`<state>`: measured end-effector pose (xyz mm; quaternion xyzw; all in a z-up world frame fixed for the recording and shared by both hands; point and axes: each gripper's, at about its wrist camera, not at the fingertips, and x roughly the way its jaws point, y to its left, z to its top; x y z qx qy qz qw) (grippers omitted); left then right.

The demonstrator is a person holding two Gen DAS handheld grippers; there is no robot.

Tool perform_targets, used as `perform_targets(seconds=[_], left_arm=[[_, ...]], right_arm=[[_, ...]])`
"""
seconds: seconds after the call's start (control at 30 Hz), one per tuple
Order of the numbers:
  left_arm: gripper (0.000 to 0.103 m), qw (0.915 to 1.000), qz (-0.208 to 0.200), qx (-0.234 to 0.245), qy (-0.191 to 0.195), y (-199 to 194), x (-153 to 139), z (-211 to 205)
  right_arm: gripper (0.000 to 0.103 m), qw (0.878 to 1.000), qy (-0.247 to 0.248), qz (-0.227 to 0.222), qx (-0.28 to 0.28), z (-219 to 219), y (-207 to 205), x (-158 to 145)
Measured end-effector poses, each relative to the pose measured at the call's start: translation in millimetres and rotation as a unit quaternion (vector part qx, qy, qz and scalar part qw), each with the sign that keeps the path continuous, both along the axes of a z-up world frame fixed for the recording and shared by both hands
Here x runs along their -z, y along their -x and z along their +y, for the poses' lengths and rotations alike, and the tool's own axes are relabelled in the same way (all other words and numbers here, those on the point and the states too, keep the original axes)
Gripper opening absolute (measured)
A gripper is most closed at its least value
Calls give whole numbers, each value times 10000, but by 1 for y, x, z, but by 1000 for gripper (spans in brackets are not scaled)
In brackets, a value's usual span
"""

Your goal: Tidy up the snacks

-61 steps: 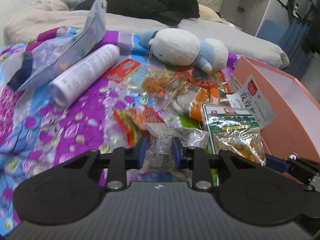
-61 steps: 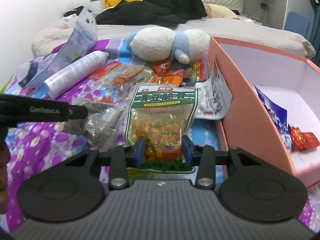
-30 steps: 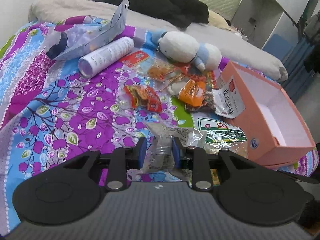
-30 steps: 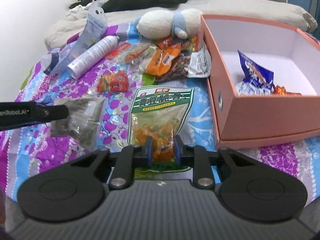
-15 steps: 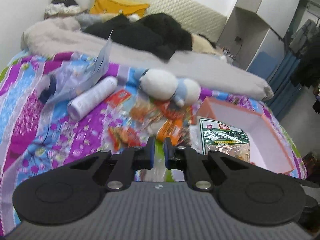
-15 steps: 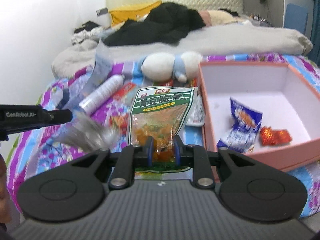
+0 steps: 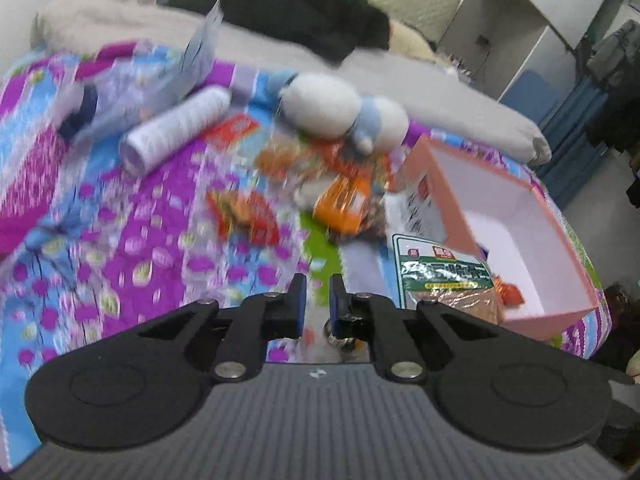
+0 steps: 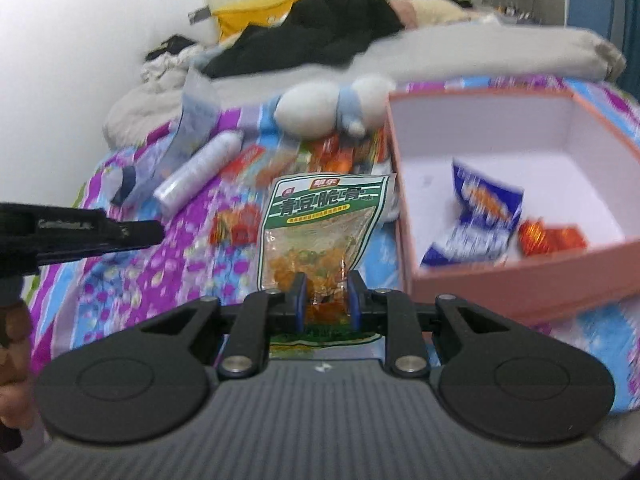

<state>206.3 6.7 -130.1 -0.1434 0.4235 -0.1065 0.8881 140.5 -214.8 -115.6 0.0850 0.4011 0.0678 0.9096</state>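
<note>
Right claw [image 8: 325, 298] is pinching the bottom edge of the green snack bag [image 8: 322, 228], so it hangs upright just left of the pink box [image 8: 520, 292], my guess is that keeps it ready to tip over the box wall. Inside the box already sit a blue packet [image 8: 476, 220] and a red one [image 8: 552, 236]. Left claw [image 7: 317, 304] is squeezed narrow with nothing clearly between its tips. More loose snacks [image 7: 340, 204] lie on the bed [image 7: 120, 248] left of the box, waiting their turn.
</note>
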Motion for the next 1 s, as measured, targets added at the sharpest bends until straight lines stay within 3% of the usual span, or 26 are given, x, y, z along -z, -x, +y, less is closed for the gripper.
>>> perform_targets(seconds=[0.13,0.23,0.3,0.43,0.5,0.77,0.93,1.0], left_arm=[[14,9994,299,163,-28,-3,29,-2],[38,9986,454,262,66,-9,45,-8],[60,9984,462,318,68,-13,51,-15],[71,9973,524,522,26,-24,65,-34],[85,9966,581,575,-37,-30,73,-44],[88,9938,709,805,-282,-38,102,-73],[86,9945,707,645,-426,-48,112,-77],[74,9950,710,549,-432,-51,114,-73]], right_arm=[[23,9997,55,215,-76,8,9,20],[23,9994,148,314,-37,9,14,30],[23,9992,183,349,29,7,19,35],[23,9987,205,396,255,-2,26,40],[23,9986,255,341,315,-4,31,41],[23,9981,356,395,302,-7,47,49],[23,9978,364,471,276,-7,48,55],[23,9977,393,477,280,-7,47,56]])
